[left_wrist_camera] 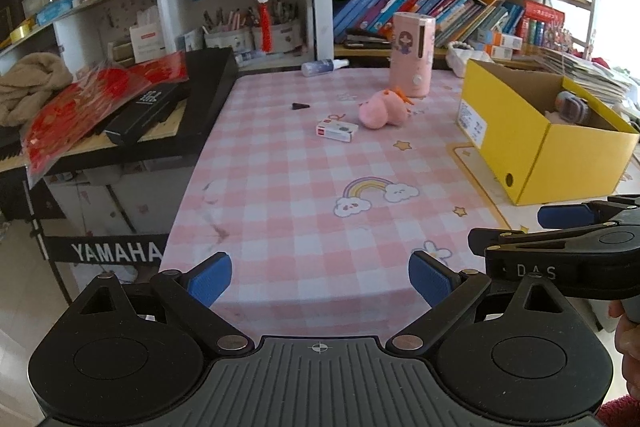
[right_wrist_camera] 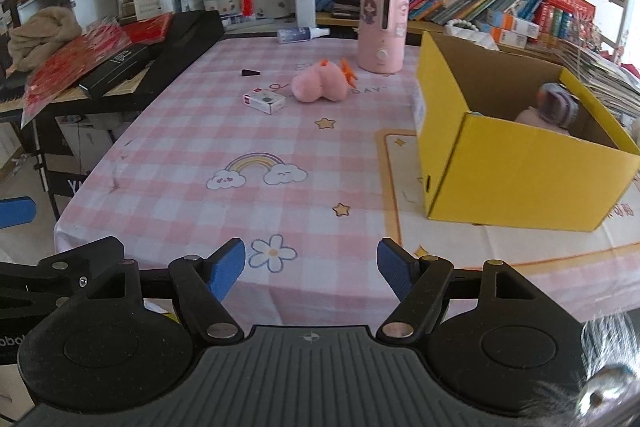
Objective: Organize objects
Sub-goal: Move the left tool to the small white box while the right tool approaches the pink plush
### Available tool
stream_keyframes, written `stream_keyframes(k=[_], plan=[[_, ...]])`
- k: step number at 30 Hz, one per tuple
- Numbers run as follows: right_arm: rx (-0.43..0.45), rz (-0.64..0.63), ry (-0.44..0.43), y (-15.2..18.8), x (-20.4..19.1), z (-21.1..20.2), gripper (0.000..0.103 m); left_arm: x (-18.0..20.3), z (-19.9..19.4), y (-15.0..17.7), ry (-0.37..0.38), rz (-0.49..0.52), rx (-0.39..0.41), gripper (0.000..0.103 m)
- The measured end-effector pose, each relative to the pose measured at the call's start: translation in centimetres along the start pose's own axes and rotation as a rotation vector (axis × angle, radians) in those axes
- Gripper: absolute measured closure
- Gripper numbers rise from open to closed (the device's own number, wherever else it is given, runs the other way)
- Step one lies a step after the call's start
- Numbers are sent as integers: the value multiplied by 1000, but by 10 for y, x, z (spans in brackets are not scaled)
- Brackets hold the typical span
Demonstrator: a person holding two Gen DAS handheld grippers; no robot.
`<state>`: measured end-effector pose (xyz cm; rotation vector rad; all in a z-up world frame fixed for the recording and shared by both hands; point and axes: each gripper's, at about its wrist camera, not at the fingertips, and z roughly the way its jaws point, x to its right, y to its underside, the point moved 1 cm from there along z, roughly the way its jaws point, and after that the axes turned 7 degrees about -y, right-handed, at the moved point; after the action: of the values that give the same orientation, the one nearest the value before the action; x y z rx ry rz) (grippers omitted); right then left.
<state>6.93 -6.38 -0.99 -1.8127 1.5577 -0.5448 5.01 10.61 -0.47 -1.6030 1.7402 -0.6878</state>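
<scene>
Yellow cardboard is dominating the right side of the worktop (right_wrist_camera: 180,131), where an open box (right_wrist_camera: 520,183) is sitting on a cream mat over the pink checked cloth. Inside it, at the far end, we are seeing a pale pink item with a rounded purple-and-grey object resting on it (right_wrist_camera: 554,107); both are too blurred for us to name.

We are holding our left gripper (left_wrist_camera: 320,277) and our right gripper (right_wrist_camera: 311,267) low at the near edge of the worktop, each with its blue-padded fingers spread wide and gripping nothing.

Well ahead of both, a pink plush toy (right_wrist_camera: 318,83) with orange trim is lying on its side near the middle of the worktop. Just beside it to the left, a small white carton (right_wrist_camera: 264,100) with a red end is lying flat, and farther left a tiny dark cone (right_wrist_camera: 251,72) is lying alone. Behind the toy a tall pink cylindrical appliance (right_wrist_camera: 382,27) with a cartoon girl sticker is standing upright, and a clear spray bottle (right_wrist_camera: 302,34) is lying at the far edge.

Only the left wrist view is taking in the YAMAHA lettering (left_wrist_camera: 116,251) below the keyboard stand and our right gripper's black arm; only the right wrist view is showing the box's near wall whole.
</scene>
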Motion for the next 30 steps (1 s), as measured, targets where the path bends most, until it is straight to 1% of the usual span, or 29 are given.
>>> stream_keyframes(k=[5,9,20,30], plan=[[-3,-10,-22,-16,2,18,32,-2,14,-13,-23,-4,-1,6],[7,-30,-36,-33,5,32,32,-1,31,-28,-27,-23,0,6],[62,-33,-54,-92,33,71,34,4,78,-77,-39,-68,23,6],[88,11,-59,-143,62,111,34,14,116,-105,-45,-59,13,6]])
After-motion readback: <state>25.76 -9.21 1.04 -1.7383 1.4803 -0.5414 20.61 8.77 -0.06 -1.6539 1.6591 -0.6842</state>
